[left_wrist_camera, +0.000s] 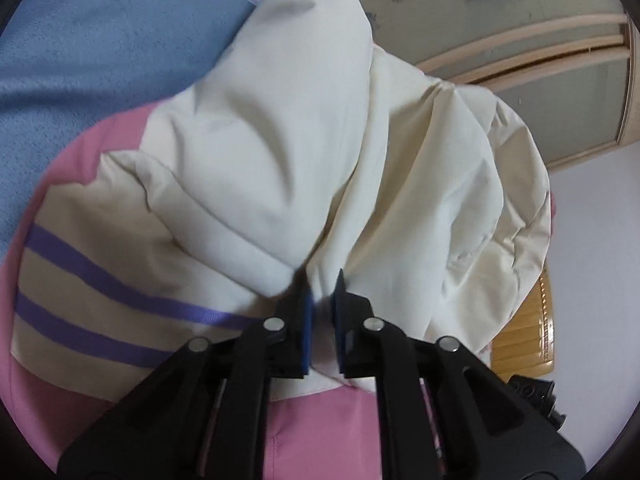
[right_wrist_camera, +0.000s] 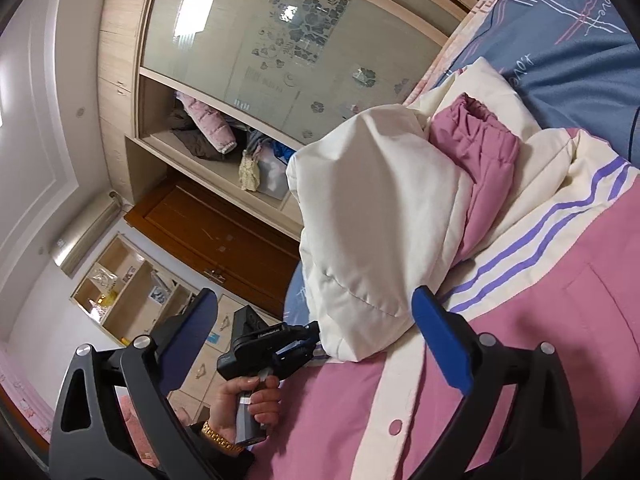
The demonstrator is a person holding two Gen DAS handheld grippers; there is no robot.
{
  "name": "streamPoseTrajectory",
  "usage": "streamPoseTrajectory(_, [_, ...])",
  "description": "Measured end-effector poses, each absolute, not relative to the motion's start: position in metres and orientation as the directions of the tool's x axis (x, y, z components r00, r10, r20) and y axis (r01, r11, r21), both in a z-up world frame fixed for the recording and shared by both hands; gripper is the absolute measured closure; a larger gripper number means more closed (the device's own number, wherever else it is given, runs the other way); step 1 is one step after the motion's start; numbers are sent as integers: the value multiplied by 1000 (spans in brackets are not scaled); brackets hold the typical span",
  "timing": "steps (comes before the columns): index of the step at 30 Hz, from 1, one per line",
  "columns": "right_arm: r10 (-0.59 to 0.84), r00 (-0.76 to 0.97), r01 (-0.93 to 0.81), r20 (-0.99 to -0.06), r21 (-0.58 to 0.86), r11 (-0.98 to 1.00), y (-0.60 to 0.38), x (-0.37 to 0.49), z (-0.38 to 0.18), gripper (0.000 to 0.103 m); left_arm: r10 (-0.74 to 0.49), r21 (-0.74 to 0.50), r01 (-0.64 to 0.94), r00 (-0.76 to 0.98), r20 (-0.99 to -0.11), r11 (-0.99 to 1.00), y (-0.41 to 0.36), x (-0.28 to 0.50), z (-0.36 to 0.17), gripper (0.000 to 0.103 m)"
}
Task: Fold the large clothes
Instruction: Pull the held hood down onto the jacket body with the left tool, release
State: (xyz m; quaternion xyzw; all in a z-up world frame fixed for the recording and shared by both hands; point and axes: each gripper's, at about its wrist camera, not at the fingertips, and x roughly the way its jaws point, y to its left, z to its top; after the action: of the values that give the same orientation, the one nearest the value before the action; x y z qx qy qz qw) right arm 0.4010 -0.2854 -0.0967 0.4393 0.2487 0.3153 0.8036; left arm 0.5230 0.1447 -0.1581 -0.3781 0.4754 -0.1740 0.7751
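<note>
A large padded jacket, pink (right_wrist_camera: 540,340) and cream with purple stripes (right_wrist_camera: 532,236), lies on the bed. Its cream sleeve (left_wrist_camera: 280,152) is lifted and folded across the body; the sleeve also shows in the right wrist view (right_wrist_camera: 380,208), with a pink cuff (right_wrist_camera: 476,140) behind it. My left gripper (left_wrist_camera: 323,292) is shut on the cream sleeve fabric; it shows in the right wrist view (right_wrist_camera: 312,336), held by a hand. My right gripper (right_wrist_camera: 316,312) is open and empty, hovering above the jacket's lower front near the sleeve.
A blue bedsheet (left_wrist_camera: 100,40) lies under the jacket, also seen in the right wrist view (right_wrist_camera: 580,68). A wardrobe with frosted sliding doors (right_wrist_camera: 260,40) and an open shelf of clothes (right_wrist_camera: 216,136) stands beside the bed. A brown door (right_wrist_camera: 224,240) is beyond.
</note>
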Motion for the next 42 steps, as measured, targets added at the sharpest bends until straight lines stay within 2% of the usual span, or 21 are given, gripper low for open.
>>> streamPoseTrajectory(1, [723,678,-282,-130,863,420,-285,402,-98,5,-617,-736,-78,491,-615,672,140,522,-156,78])
streamPoseTrajectory(2, [720,680,-276,-136,863,423,-285,402,-99,5,-609,-724,-65,492,-622,687,136,521,-154,61])
streamPoseTrajectory(3, [719,681,-272,-139,863,425,-285,402,-99,5,-598,-707,-49,494,-631,705,131,520,-151,49])
streamPoseTrajectory(4, [717,682,-269,-143,863,428,-285,402,-100,5,-565,-666,-29,503,-654,746,122,516,-144,25])
streamPoseTrajectory(5, [714,684,-267,-145,862,431,-285,402,-100,5,-546,-643,-13,515,-661,766,116,514,-139,14])
streamPoseTrajectory(8, [698,700,-249,-152,864,438,-287,402,-100,5,-487,-555,59,563,-668,830,99,498,-110,12])
streamPoseTrajectory(11, [688,709,-240,-152,866,439,-289,400,-100,4,-492,-522,166,646,-584,837,86,475,-65,11])
streamPoseTrajectory(13, [679,719,-238,-150,864,444,-290,399,-98,4,-475,-468,225,702,-531,855,74,461,-29,5])
streamPoseTrajectory(14, [674,723,-237,-151,863,447,-290,399,-98,4,-442,-406,251,749,-494,879,61,460,-5,2])
streamPoseTrajectory(17, [653,738,-217,-169,857,467,-289,397,-99,3,-348,-234,269,829,-437,934,12,492,39,2])
streamPoseTrajectory(19, [646,743,-205,-176,859,470,-290,398,-102,3,-301,-134,269,871,-388,954,-34,518,61,2])
streamPoseTrajectory(21, [638,749,-196,-179,860,471,-293,397,-103,3,-287,-81,278,880,-378,957,-63,537,65,2])
streamPoseTrajectory(25, [620,765,-191,-174,858,476,-303,396,-100,3,-213,-53,214,850,-481,975,-106,609,34,2])
streamPoseTrajectory(29, [617,772,-186,-151,875,447,-313,395,-98,3,-93,-41,90,703,-705,995,-97,666,-67,12])
streamPoseTrajectory(30, [615,775,-189,-146,875,445,-315,395,-97,3,-62,-19,72,658,-751,997,-93,670,-97,12])
streamPoseTrajectory(31, [613,777,-192,-144,873,448,-316,395,-95,3,6,66,69,645,-764,995,-93,666,-129,10])
streamPoseTrajectory(32, [608,780,-195,-148,866,461,-317,395,-93,2,41,128,78,682,-730,989,-92,656,-144,10])
streamPoseTrajectory(34, [591,788,-193,-173,842,504,-318,396,-88,2,60,158,70,720,-692,985,-92,643,-151,10])
streamPoseTrajectory(37, [524,802,-167,-287,734,659,-308,395,-77,3,75,172,70,696,-715,983,-94,647,-145,9])
streamPoseTrajectory(39, [460,807,-142,-371,634,760,-300,396,-73,3,47,149,86,700,-712,985,-93,642,-133,9])
streamPoseTrajectory(42, [373,816,-120,-442,502,856,-290,396,-70,3,-57,91,142,789,-612,986,-87,602,-98,9])
